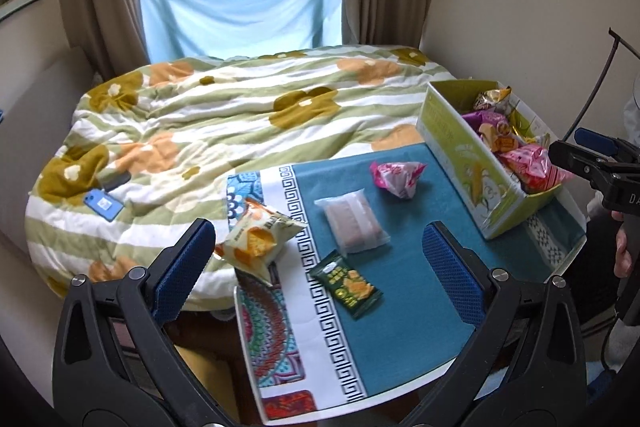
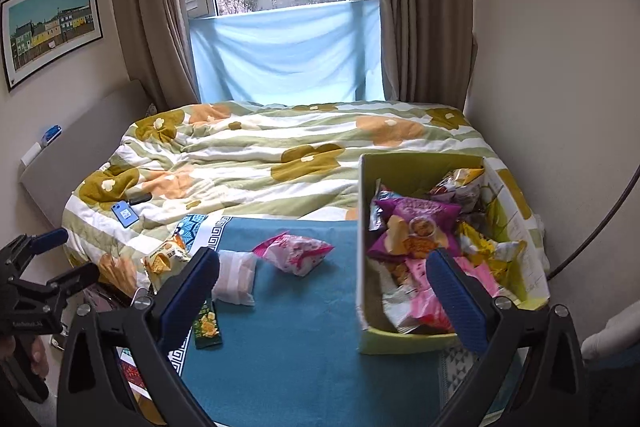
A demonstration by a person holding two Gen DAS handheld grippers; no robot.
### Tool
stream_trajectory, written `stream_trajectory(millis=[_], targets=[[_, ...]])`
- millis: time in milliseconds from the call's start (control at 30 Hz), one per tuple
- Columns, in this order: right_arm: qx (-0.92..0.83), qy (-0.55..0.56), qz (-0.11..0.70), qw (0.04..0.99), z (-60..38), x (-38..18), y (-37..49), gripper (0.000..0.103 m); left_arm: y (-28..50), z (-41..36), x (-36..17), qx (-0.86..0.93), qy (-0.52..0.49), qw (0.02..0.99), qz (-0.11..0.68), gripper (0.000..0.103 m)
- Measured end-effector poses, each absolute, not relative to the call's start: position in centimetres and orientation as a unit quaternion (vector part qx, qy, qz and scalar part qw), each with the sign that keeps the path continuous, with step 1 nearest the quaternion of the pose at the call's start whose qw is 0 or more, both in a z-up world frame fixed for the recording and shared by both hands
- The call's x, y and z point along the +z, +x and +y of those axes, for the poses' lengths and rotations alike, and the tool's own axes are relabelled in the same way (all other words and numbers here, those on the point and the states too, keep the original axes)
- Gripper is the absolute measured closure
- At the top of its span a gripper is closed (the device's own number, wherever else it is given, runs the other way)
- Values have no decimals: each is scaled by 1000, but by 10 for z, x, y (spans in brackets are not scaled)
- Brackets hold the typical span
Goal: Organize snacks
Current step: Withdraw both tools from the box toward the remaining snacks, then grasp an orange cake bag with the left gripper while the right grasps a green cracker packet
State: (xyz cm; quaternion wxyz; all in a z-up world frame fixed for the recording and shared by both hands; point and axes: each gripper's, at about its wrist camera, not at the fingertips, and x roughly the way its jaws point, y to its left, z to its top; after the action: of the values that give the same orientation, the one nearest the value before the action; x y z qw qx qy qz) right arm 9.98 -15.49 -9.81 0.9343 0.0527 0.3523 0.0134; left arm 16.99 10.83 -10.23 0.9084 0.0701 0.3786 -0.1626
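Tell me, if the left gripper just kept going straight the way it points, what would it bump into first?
Probably the clear-wrapped snack on the teal mat. The open left gripper is aimed between the dark green packet and it, though depth is hard to judge.

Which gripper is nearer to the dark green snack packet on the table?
Left. The left gripper hovers open right over the dark green snack packet; the right gripper is open farther right, by the snack box.

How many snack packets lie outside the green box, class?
4. An orange-and-white packet overhangs the cloth's left edge, a clear-wrapped bar lies mid-cloth, a dark green packet sits nearest the camera, and a pink packet lies near the box. None seem hidden.
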Motion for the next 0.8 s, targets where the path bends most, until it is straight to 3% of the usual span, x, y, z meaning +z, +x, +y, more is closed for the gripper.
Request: stream_trajectory(millis=[300,800], targets=[[17,79,385,920,-74,-163,114,0,236,161,-162,-219,121,875,414,1],[62,3,504,861,11,-277,159,0,319,149,-277,-284,171,802,497,1]])
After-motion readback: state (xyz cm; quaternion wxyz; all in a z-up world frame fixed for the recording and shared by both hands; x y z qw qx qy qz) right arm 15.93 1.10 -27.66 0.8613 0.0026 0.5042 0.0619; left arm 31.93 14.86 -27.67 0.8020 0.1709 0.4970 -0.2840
